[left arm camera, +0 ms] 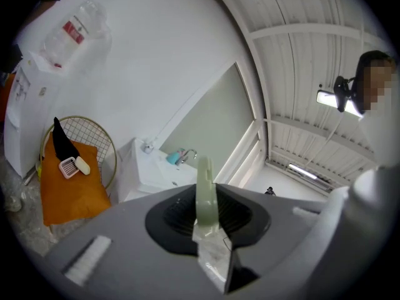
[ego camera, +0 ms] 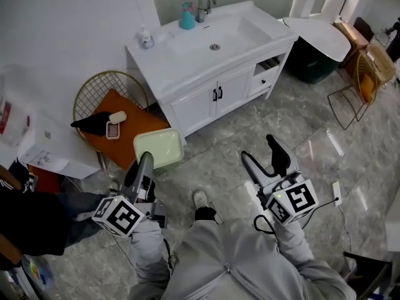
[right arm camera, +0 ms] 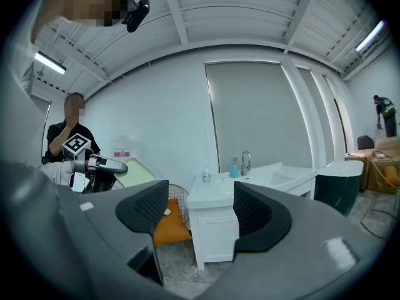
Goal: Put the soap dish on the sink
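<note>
Left claw (ego camera: pixel 146 160) on soap dish (ego camera: pixel 161 146), face up

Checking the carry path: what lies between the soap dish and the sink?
Head view: just a strip of bare marble floor, then the cabinet front below the sink. The soap dish sits in the left claw.

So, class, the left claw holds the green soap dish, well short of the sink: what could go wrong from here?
1. The left claw pinches the soap dish by one edge only, so it may tilt or slip out.
2. The teal bottle and small bottle stand on the sink top. Setting the dish down near them might knock one over.
</note>
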`<state>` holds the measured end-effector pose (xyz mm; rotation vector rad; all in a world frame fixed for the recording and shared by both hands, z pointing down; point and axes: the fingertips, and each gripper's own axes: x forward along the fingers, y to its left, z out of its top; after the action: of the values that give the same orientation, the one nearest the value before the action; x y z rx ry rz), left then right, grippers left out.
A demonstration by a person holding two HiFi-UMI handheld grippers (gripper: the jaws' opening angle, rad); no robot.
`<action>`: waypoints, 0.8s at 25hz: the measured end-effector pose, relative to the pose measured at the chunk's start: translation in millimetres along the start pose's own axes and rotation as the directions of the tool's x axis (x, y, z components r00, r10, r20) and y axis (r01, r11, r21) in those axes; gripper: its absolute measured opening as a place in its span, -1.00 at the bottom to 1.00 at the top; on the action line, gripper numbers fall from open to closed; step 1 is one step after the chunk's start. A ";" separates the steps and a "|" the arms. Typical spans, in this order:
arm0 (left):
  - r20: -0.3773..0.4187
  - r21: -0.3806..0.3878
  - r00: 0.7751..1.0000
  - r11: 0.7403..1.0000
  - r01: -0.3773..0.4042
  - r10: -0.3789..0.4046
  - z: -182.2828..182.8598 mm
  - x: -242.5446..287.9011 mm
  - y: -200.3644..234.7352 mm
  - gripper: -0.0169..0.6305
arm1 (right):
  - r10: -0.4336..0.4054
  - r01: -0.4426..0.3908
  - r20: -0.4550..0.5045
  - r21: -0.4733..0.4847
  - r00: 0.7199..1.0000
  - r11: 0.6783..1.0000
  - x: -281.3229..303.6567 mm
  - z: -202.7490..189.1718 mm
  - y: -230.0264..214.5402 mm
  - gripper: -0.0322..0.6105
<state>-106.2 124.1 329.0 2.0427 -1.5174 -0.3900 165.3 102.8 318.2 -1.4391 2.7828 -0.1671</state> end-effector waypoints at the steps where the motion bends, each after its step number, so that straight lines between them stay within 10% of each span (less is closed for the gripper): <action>1: -0.008 -0.006 1.000 1.000 0.007 -0.007 9.3 13.5 9.3 -0.57 | -0.007 0.007 -0.009 0.000 1.000 1.000 17.1 2.5 -1.2 0.08; 20: -0.054 0.010 0.994 0.995 0.096 -0.095 84.3 152.6 99.4 -0.57 | -0.081 0.081 0.005 -0.011 0.997 0.997 170.8 18.4 -18.1 0.08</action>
<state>-180.7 -62.1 334.7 2.1240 -1.3979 -0.3599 82.1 -48.3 309.3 -1.5532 2.7279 -0.1485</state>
